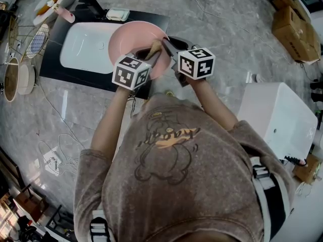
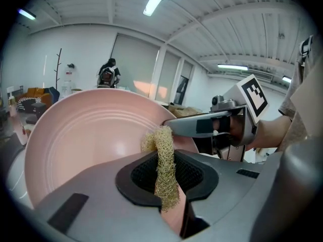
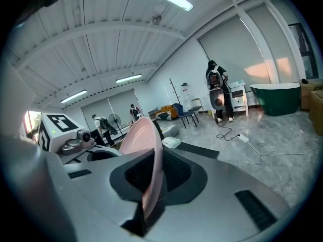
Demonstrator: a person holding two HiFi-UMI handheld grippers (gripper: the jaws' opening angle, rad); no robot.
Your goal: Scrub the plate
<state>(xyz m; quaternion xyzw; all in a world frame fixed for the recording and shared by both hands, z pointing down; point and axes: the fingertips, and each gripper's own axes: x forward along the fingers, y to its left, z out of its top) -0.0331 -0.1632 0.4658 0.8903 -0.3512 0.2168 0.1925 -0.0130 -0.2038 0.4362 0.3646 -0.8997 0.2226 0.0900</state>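
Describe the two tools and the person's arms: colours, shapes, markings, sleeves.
The left tool and the right tool have smooth grey moulded jaws lined with black ribbed pads. Each carries a white cube printed with black square markers. The person wears a brownish short-sleeved shirt with a cartoon print; its sleeves end above the elbows.

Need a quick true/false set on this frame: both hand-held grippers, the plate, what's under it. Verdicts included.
1. The right hand-held gripper is clamped on the rim of the plate. True.
2. The left hand-held gripper is empty. False: it is shut on a fibrous scrubber, which touches the plate.
3. The plate is blue. False: it is pink.
4. The plate is held over a white sink. True.
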